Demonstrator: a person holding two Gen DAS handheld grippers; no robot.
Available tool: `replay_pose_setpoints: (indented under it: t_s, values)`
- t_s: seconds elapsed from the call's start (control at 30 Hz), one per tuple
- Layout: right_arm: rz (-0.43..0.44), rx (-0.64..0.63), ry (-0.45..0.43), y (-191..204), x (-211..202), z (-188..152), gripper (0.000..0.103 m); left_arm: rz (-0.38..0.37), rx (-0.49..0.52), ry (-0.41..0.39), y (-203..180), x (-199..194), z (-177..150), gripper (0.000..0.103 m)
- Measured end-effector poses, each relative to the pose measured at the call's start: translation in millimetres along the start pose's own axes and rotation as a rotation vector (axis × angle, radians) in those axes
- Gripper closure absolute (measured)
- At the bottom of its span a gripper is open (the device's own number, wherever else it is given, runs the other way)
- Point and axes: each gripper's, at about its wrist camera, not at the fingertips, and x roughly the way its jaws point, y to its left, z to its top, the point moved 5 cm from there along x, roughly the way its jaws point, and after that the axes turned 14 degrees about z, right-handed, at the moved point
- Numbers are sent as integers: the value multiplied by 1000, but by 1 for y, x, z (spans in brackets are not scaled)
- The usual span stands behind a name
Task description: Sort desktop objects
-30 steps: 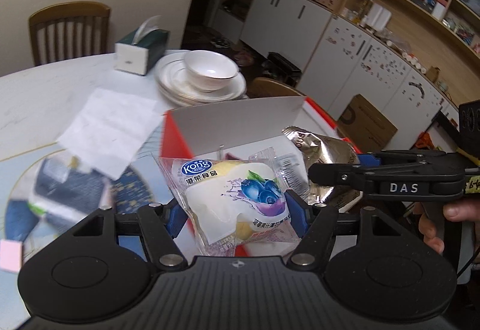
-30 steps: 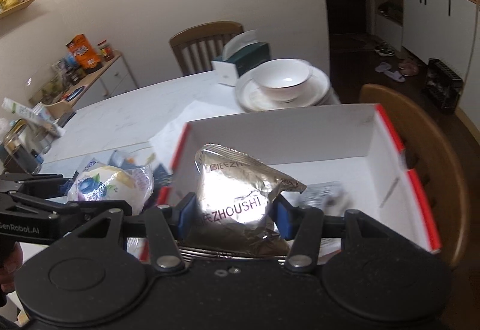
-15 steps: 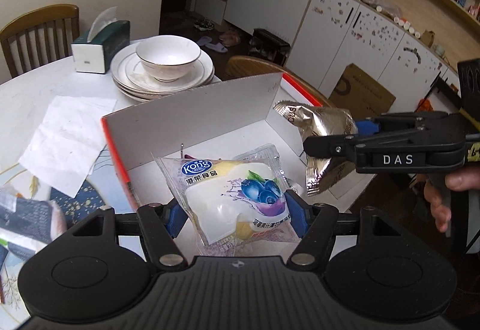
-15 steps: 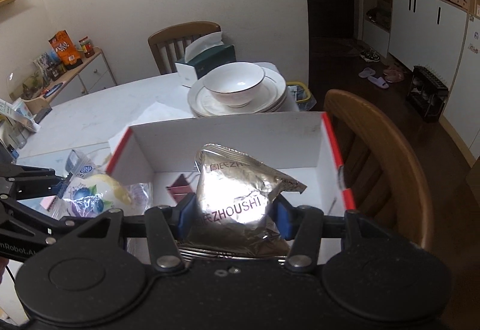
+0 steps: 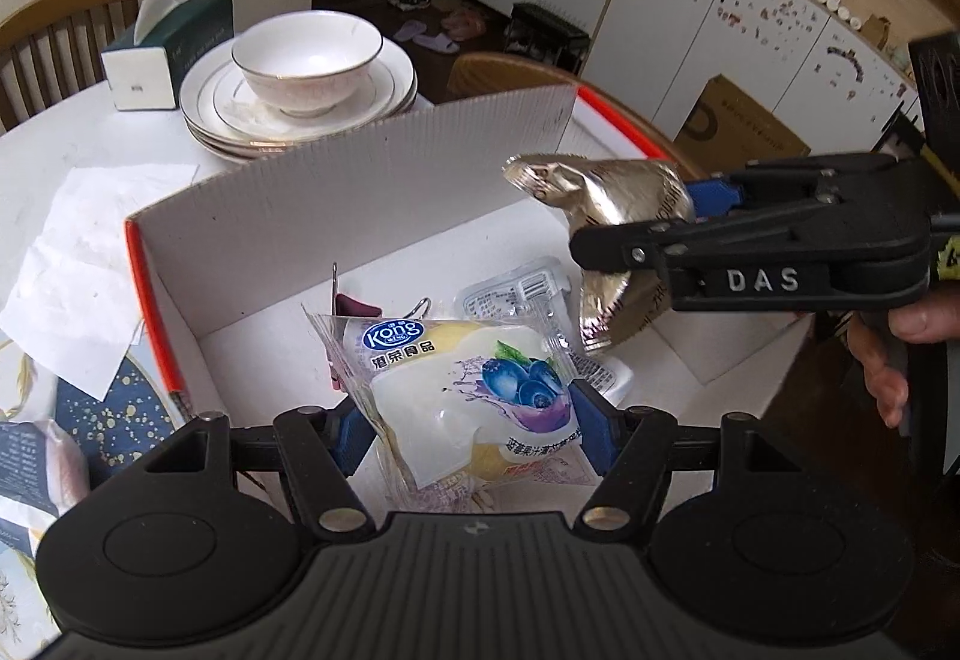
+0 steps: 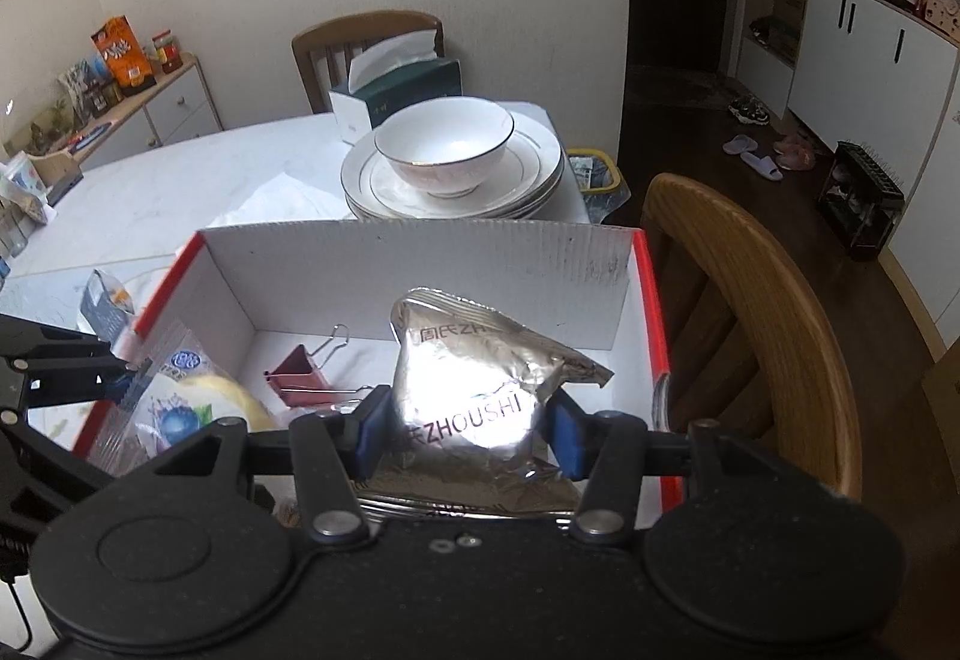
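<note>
My left gripper (image 5: pixel 471 423) is shut on a clear blueberry cake packet (image 5: pixel 462 390) and holds it over the near-left part of a white cardboard box with red outer sides (image 5: pixel 312 216). My right gripper (image 6: pixel 468 423) is shut on a silver foil snack pouch (image 6: pixel 480 378) and holds it over the same box (image 6: pixel 420 264). The pouch also shows in the left wrist view (image 5: pixel 612 222). Inside the box lie a dark red binder clip (image 6: pixel 300 375) and a small clear sachet (image 5: pixel 516 291).
Stacked white plates with a bowl (image 5: pixel 306 60) and a green tissue box (image 5: pixel 171 45) stand behind the box. A white paper napkin (image 5: pixel 90 264) lies left of it. A wooden chair (image 6: pixel 750 312) stands right of the box. Another snack bag (image 5: pixel 36 474) lies at far left.
Both grippers have moved forward over the box with their packets still held. The box interior and the binder clip have come into view.
</note>
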Motion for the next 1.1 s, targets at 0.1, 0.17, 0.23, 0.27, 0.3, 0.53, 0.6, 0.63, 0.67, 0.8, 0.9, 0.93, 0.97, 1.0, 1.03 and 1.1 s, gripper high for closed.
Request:
replay_pose_setpoints:
  t_s: [0.1, 0.17, 0.23, 0.27, 0.3, 0.53, 0.6, 0.63, 0.67, 0.8, 0.9, 0.93, 0.97, 1.0, 1.03, 1.1]
  values:
    - [4, -1, 20, -5, 10, 2, 51, 7, 6, 19, -1, 8, 0, 36]
    - [8, -3, 37, -6, 17, 3, 51, 8, 9, 33, -2, 12, 0, 36]
    - [12, -12, 53, -6, 23, 4, 51, 19, 17, 43, -2, 16, 0, 36]
    - [11, -16, 61, -6, 27, 4, 51, 20, 20, 48, -2, 18, 0, 37]
    - [12, -18, 68, -7, 29, 4, 51, 16, 19, 56, -2, 20, 0, 37]
    - [2, -18, 105, -12, 46, 7, 52, 18, 30, 79, -3, 28, 0, 37]
    - [-4, -12, 117, -13, 50, 6, 52, 19, 34, 85, -4, 30, 0, 37]
    - [-4, -11, 121, -14, 52, 6, 52, 18, 35, 89, -4, 32, 0, 37]
    - [-6, -11, 126, -14, 54, 6, 52, 19, 37, 91, -4, 33, 0, 37]
    - [-11, -9, 142, -17, 59, 5, 52, 15, 39, 105, -4, 38, -1, 37]
    - [-13, -4, 152, -19, 61, 6, 51, 10, 48, 126, -5, 43, -1, 37]
    - [-13, -3, 159, -19, 63, 6, 51, 7, 47, 131, -5, 43, -1, 37]
    - [-13, -2, 162, -19, 63, 7, 51, 5, 46, 135, -5, 44, -1, 37]
    - [-14, -2, 163, -19, 63, 6, 51, 2, 47, 141, -5, 45, -1, 37]
    - [-13, -4, 165, -19, 63, 6, 50, 0, 49, 149, -5, 46, -1, 37]
    - [-12, -4, 168, -19, 63, 6, 50, -2, 53, 162, -6, 47, 0, 37]
